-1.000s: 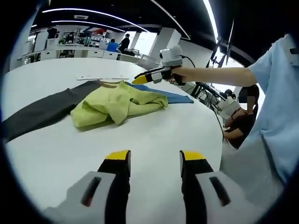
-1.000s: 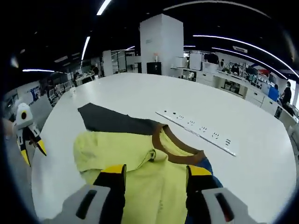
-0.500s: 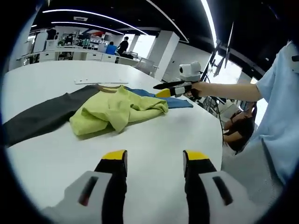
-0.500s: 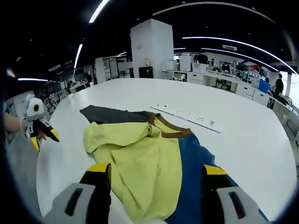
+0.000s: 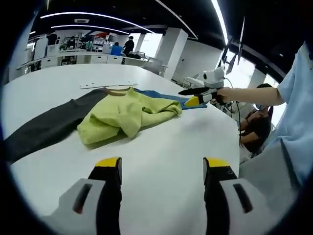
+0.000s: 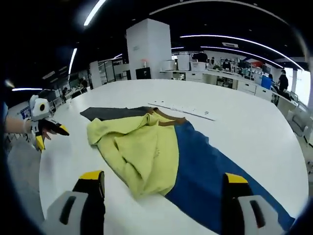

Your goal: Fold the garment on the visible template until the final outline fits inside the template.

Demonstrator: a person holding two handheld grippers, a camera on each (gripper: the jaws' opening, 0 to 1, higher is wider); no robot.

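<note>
A crumpled yellow-green garment (image 5: 128, 113) (image 6: 140, 147) with a brown collar (image 6: 168, 116) lies on the white table, partly over a blue template (image 6: 215, 166) (image 5: 183, 100) and a dark grey one (image 5: 46, 128) (image 6: 110, 113). My left gripper (image 5: 163, 164) is open above bare table, short of the garment; it also appears at the left of the right gripper view (image 6: 51, 136). My right gripper (image 6: 164, 177) is open wide, over the garment's near edge and the blue template. Seen from the left gripper view, the right gripper (image 5: 194, 98) hovers past the garment's right end, held by a hand.
A white strip with dark marks (image 6: 183, 110) (image 5: 108, 85) lies beyond the collar. The round white table (image 5: 161, 142) drops off at right, where a seated person (image 5: 257, 129) is. Desks and people stand far behind.
My right gripper drew back from the garment and its jaws widened; more of the blue template shows. The left gripper's jaws also spread a little.
</note>
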